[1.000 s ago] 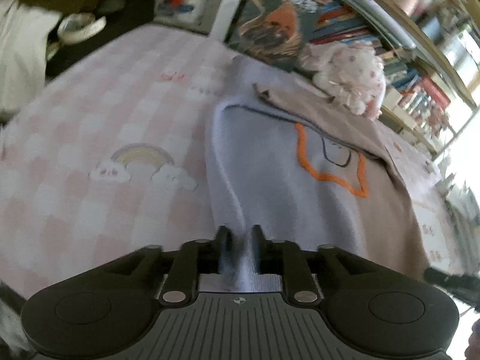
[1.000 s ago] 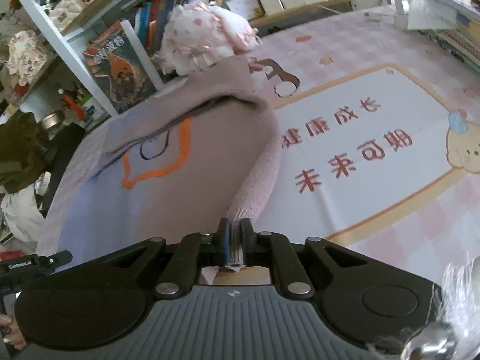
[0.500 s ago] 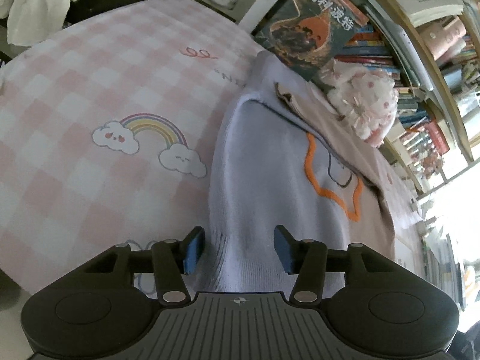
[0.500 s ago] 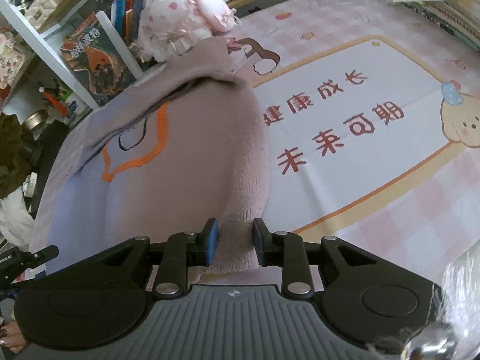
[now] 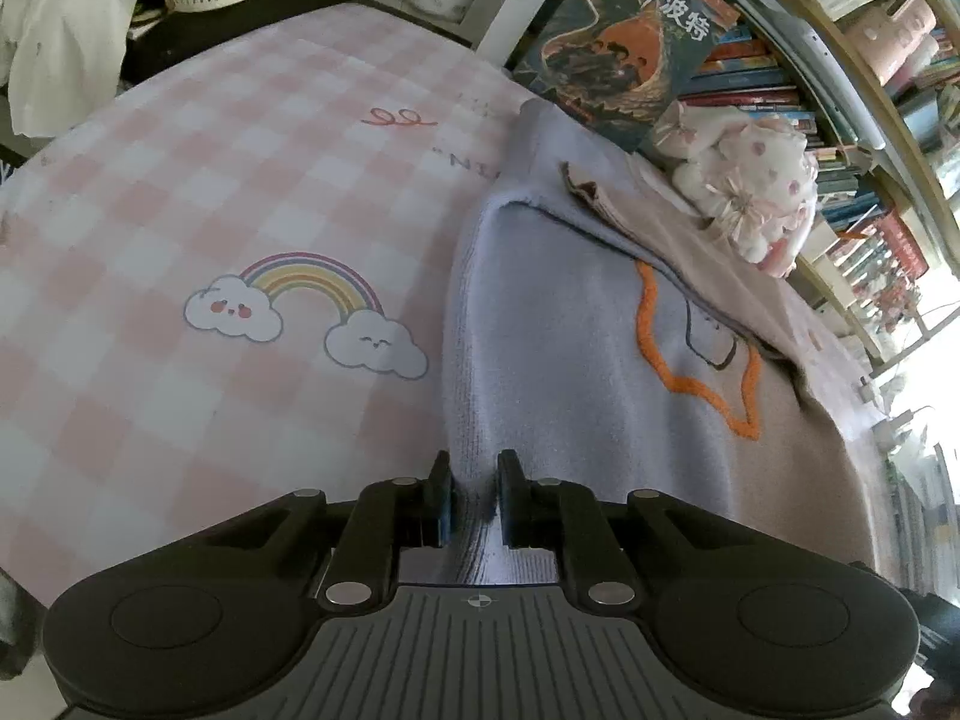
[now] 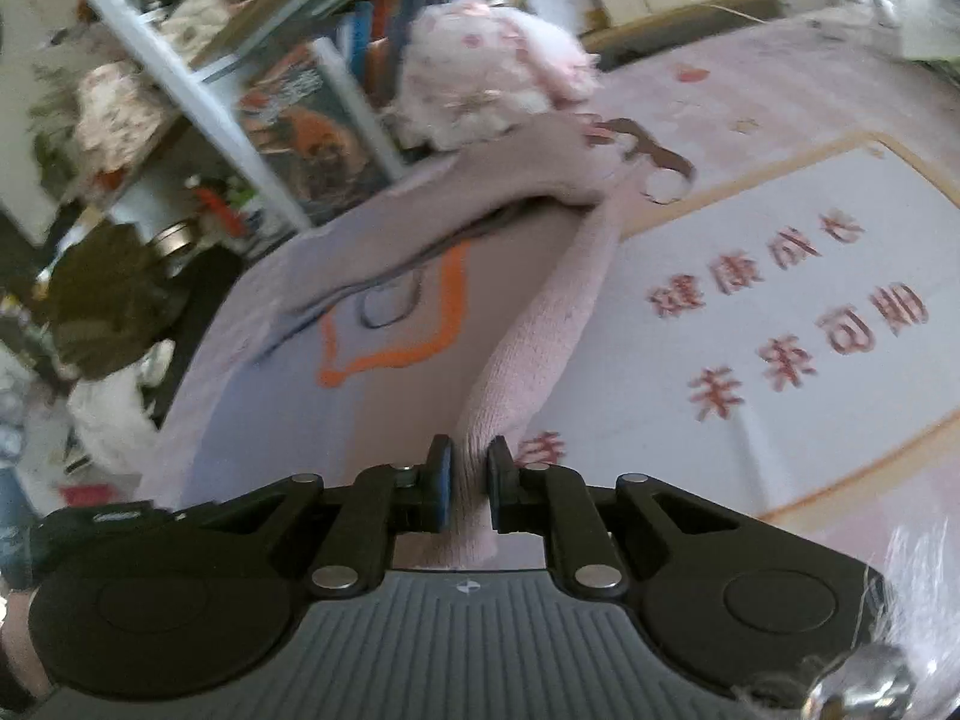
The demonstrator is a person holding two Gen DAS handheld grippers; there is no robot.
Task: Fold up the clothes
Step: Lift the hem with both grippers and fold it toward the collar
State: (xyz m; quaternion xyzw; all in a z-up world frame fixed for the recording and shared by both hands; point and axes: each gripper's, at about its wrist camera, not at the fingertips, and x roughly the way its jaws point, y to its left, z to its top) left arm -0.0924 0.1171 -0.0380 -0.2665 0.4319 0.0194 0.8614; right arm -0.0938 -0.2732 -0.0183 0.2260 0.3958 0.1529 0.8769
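A knit sweater (image 5: 570,330), lavender on one half and pinkish-beige on the other with an orange star outline (image 5: 702,384), lies flat on the pink checked bed cover (image 5: 210,180). My left gripper (image 5: 477,495) is closing, and a pinched fold of the lavender near edge sits between its pads. In the right wrist view the sweater (image 6: 372,408) shows its pink side edge (image 6: 540,330) drawn up into a ridge. My right gripper (image 6: 468,489) is also closing, pads pressed on that pink edge.
A pink-and-white plush toy (image 5: 750,192) sits at the sweater's far end against a bookshelf (image 5: 780,90) with a large book cover (image 5: 624,42). White cloth (image 5: 60,30) lies on a dark stand at far left. Printed bed cover (image 6: 810,300) stretches to the right.
Both grippers opened around the sweater's near edge half a second ago and have since closed on it. The right one's pink edge now stands up in a ridge, and its view is blurred.
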